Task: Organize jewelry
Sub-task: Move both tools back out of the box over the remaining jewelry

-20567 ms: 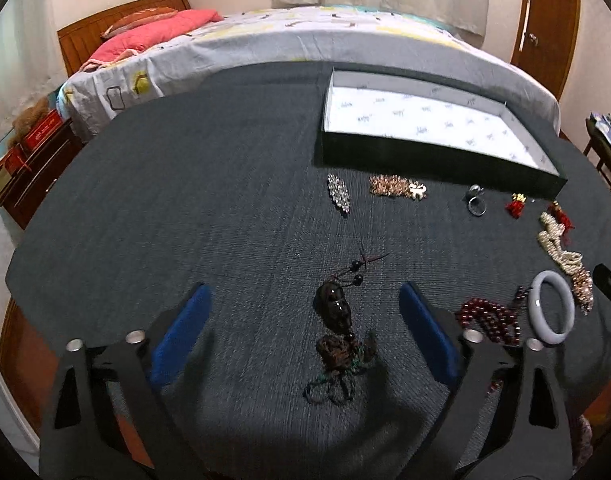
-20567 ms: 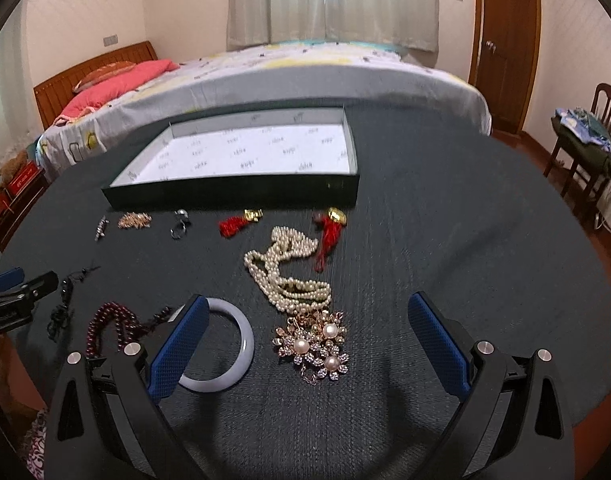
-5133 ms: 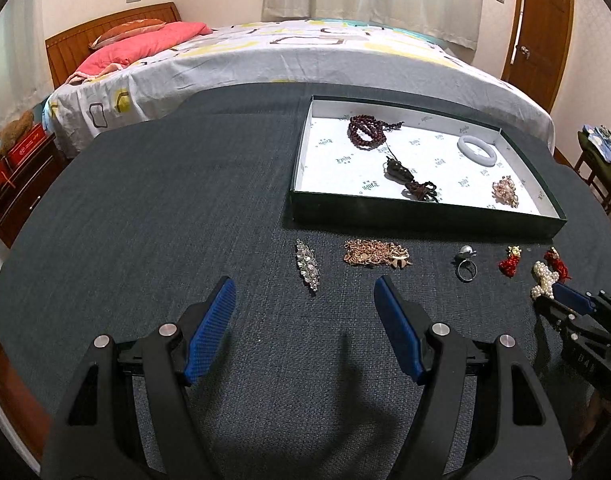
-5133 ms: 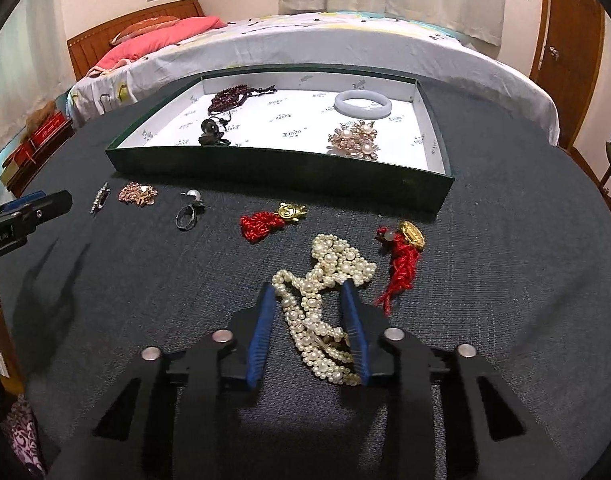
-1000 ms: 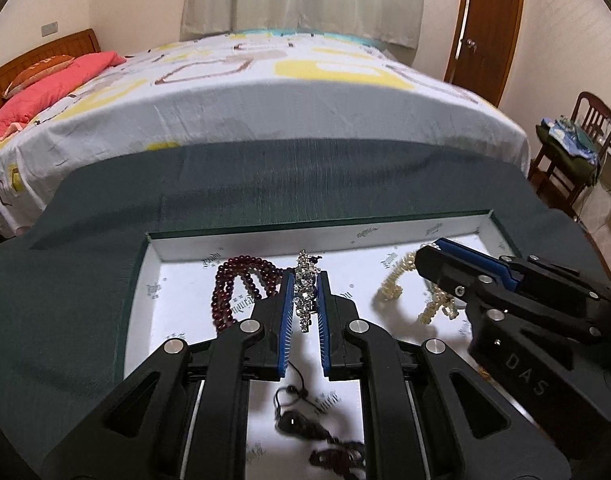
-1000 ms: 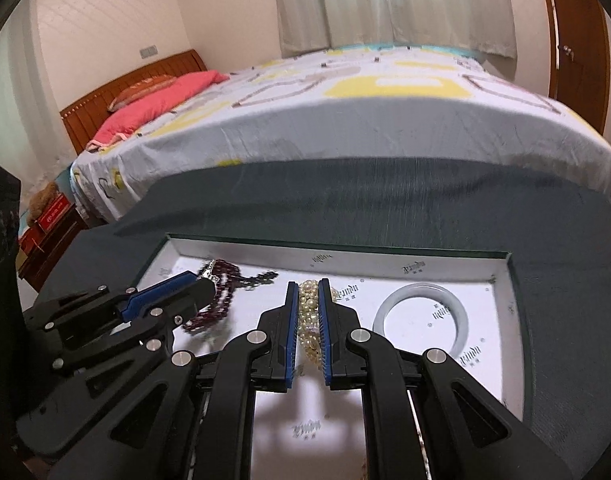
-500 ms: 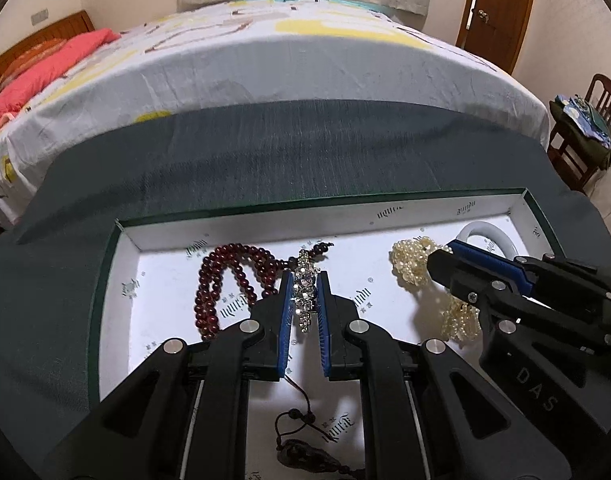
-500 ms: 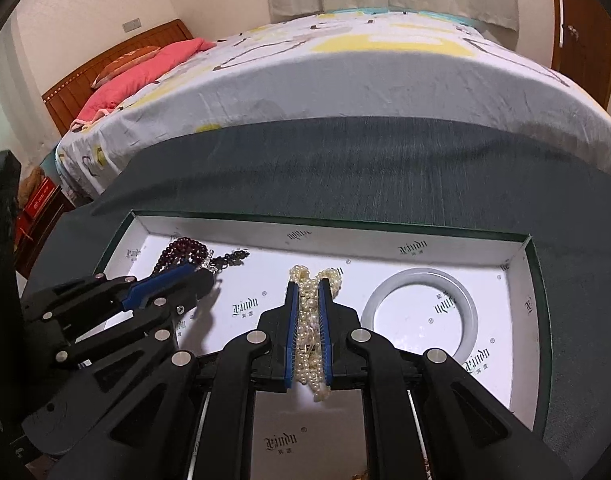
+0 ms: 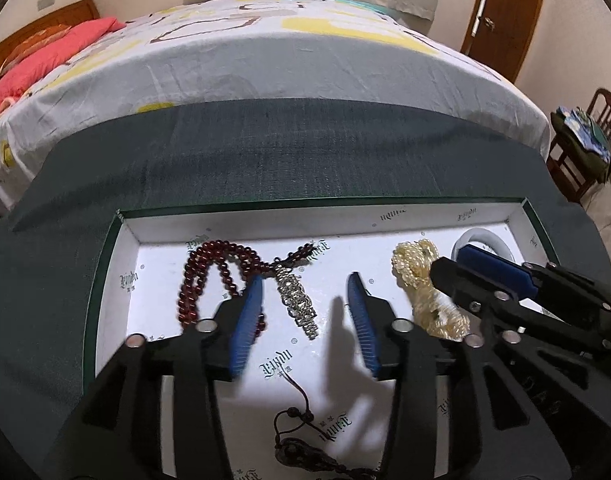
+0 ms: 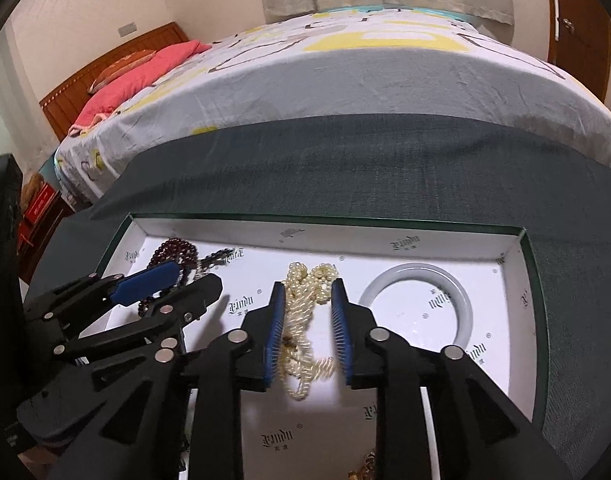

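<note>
Behind the dark cloth-covered bench (image 9: 265,168) stands a bed. You're mid-release: left gripper (image 9: 305,320), jaws wide, straddles the rhinestone brooch (image 9: 297,300) in the box (image 9: 521,210); right gripper (image 10: 307,324), jaws narrowly parted, brackets the pearl necklace (image 10: 305,312). Next, lift clear.

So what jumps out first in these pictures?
Two black tongs with blue pads hang open over a white-lined jewelry box. The right tongs straddle a heaped pearl necklace beside a pale bangle; the left tongs stand open around a silver brooch, next to dark red beads.
</note>
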Tool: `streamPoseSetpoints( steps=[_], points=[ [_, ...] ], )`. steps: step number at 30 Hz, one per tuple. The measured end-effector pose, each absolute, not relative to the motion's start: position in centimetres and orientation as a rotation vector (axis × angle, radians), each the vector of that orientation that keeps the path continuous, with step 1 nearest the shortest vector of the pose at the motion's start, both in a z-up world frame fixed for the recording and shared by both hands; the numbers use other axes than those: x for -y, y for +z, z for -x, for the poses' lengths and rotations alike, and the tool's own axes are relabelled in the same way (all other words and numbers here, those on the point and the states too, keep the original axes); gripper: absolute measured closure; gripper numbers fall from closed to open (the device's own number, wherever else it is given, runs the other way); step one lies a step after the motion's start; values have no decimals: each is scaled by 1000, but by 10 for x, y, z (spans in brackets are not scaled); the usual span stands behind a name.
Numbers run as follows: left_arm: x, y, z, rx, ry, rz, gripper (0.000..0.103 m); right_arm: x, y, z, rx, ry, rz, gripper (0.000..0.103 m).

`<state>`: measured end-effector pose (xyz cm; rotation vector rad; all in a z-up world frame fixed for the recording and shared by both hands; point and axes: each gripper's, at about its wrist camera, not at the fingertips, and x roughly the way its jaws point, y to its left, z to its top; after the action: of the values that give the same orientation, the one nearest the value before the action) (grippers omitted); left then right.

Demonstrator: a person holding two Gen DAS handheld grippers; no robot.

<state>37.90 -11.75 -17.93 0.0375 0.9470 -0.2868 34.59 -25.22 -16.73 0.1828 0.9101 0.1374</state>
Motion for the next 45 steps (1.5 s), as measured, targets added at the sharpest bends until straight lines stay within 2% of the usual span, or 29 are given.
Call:
streamPoseSetpoints(
  steps=[3, 6, 10, 20, 28, 38, 45],
  points=[
    [115, -177, -378, -930, -285, -23, 52, 255, -163, -342, -893, 130, -191, 69],
    [115, -173, -376, -914, -286, -19, 46, 258, -157, -336, -871, 128, -199, 66],
    [113, -164, -370, -890, -298, -9, 39, 262, -146, -327, -833, 113, -186, 57],
    [108, -124, -324, -780, -312, -51, 33, 272, -115, -279, -752, 90, -172, 56],
    [90, -110, -275, -749, -294, -61, 33, 276, -108, -232, -739, 67, -161, 56],
    [69, -109, -220, -762, -254, -50, 33, 281, -119, -182, -769, 49, -156, 56],
    [61, -130, -188, -814, -232, -70, 33, 280, -132, -153, -801, 56, -152, 56]
  ],
)
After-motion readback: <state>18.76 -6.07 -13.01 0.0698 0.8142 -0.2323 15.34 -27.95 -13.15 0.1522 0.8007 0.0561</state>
